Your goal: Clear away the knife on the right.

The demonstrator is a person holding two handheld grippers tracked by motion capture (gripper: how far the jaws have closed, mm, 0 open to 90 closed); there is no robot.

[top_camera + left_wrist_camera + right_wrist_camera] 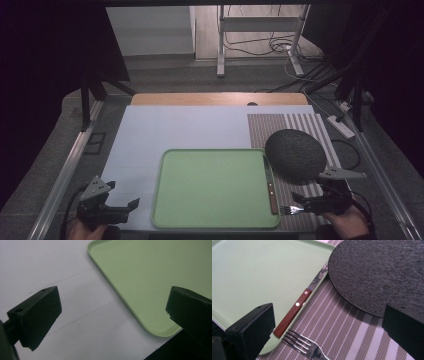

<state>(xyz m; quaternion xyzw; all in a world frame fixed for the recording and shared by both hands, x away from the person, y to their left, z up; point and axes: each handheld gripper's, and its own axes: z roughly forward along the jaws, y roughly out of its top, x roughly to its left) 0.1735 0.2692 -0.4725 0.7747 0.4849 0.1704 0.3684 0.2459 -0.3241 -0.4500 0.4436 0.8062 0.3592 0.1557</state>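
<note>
Looks like table-setting: right gripper (300, 207), jaws apart, is hovering over the fork (305, 346) beside the knife (292, 312) on the tray (210, 220); closing on the fork seems next. Left gripper (122, 210) is idling, jaws apart.

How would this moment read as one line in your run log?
left tool: open, empty | right tool: open over fork | knife: on green tray edge | dark plate: on striped mat
</note>
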